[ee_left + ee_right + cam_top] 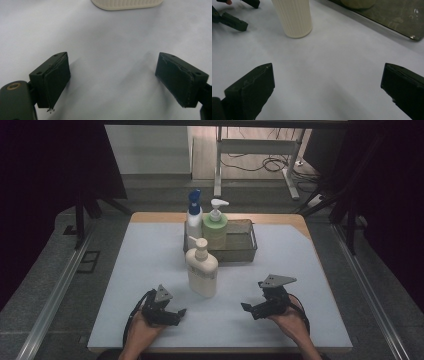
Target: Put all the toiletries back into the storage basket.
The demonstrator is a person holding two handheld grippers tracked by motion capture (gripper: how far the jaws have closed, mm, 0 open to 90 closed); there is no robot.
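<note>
A cream pump bottle (201, 270) stands upright on the white mat, in front of a grey wire tray (243, 251). In the tray stand a green pump bottle (215, 229) and a white bottle with a blue cap (194, 212). My left gripper (178, 314) rests low at the front left, open and empty, pointing right toward the cream bottle. Its own view has the cream bottle's base (126, 3) just ahead of the left gripper (112, 77). My right gripper (248, 310) is open at the front right. From the right gripper (327, 87) the ribbed cream bottle (293, 17) stands ahead to the left.
The white mat (150, 260) covers a wooden table. The tray's wall (392, 15) and the green bottle's base (358, 3) lie ahead of the right gripper, with the left gripper's jaws far off at the upper left. Metal rails run along both table sides.
</note>
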